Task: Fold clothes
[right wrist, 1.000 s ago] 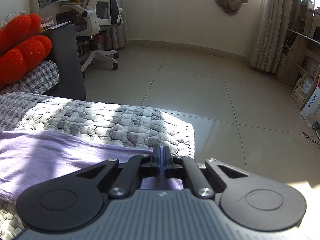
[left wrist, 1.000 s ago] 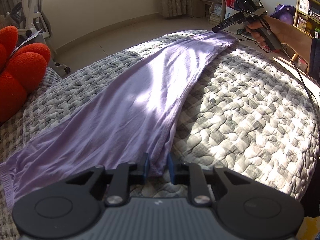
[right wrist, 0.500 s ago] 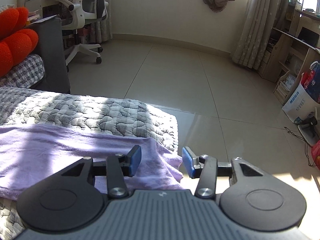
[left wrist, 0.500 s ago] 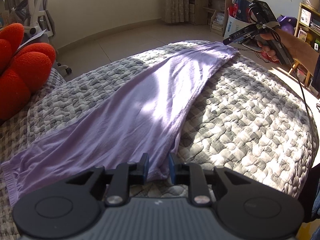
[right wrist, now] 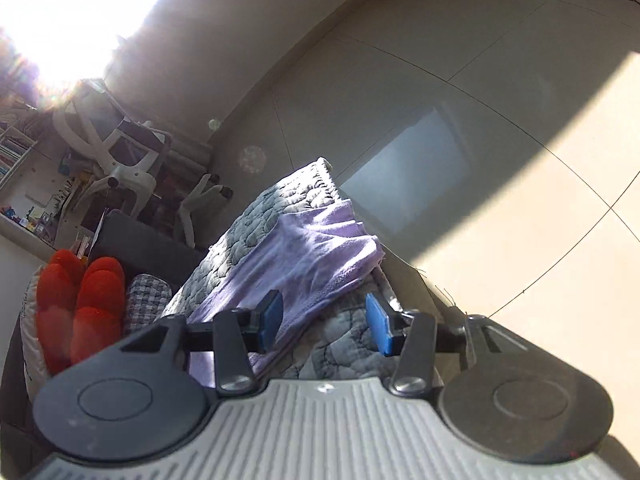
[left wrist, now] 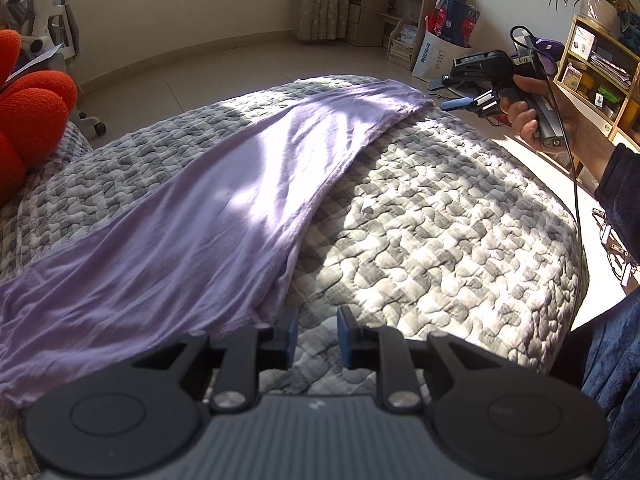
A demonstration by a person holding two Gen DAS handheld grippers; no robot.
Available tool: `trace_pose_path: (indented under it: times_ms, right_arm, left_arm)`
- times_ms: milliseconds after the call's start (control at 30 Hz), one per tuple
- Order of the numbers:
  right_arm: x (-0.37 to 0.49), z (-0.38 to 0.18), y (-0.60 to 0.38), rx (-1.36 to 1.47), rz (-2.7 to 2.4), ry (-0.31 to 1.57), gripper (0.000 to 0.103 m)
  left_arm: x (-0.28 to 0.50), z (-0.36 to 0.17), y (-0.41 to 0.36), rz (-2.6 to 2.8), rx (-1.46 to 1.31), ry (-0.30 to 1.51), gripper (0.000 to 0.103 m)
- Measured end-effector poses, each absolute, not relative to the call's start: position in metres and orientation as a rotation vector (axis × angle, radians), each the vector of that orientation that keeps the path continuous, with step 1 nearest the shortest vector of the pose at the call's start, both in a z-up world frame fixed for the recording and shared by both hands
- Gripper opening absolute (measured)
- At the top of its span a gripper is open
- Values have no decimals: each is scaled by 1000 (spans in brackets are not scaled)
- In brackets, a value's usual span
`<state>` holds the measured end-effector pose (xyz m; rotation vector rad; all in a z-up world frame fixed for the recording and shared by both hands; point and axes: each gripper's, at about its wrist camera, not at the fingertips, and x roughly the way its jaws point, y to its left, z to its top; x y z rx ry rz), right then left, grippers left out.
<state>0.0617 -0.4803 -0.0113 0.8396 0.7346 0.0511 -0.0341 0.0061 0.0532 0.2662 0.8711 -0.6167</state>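
Note:
A long lilac garment (left wrist: 224, 208) lies stretched in a diagonal band across the grey quilted bed (left wrist: 432, 216). My left gripper (left wrist: 314, 336) is open just off the garment's near corner, with nothing between its blue pads. The right gripper (left wrist: 464, 102), held in a hand, hovers open beyond the garment's far end. In the right wrist view that far end (right wrist: 316, 252) lies rumpled at the bed's corner, and my right gripper (right wrist: 324, 320) is open above it, tilted, holding nothing.
Orange cushions (left wrist: 28, 116) sit at the bed's left end. A white office chair (right wrist: 116, 148) stands on the tiled floor (right wrist: 480, 140). Wooden shelves (left wrist: 592, 76) and a bag (left wrist: 444, 48) stand to the right. A dark blue sleeve (left wrist: 616, 184) and a cable (left wrist: 574, 184) hang at the right edge.
Both grippers let go of the garment: the right one opened and pulled back from the far end, tilting. The left one moved right, off the near corner.

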Motion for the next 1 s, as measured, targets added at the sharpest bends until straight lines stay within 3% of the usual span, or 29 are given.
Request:
trace_pose_path:
  times_ms: [233, 367, 500, 533, 567, 600, 833, 1000]
  right_arm:
    - [67, -19, -461, 814, 88, 758, 50]
    - [69, -28, -470, 925, 72, 715, 50]
    - [68, -29, -467, 916, 70, 700, 50]
    - [68, -28, -467, 915, 70, 699, 50]
    - [67, -28, -467, 913, 70, 698, 50]
    - [66, -28, -468, 914, 69, 697, 50]
    - [65, -33, -461, 867, 37, 666, 50]
    - [64, -33, -460, 837, 17, 621, 48]
  left_arm:
    - [-33, 45, 7, -579, 306, 893, 28]
    - [-28, 45, 11, -524, 313, 871, 40]
    - [-23, 42, 11, -490, 306, 864, 39]
    - [-22, 40, 10, -479, 316, 866, 34]
    - [-20, 38, 10, -473, 321, 871, 17]
    - [-19, 36, 9, -468, 324, 875, 10]
    - [-24, 38, 3, -469, 378, 840, 3]
    - [-20, 64, 27, -483, 214, 807, 3]
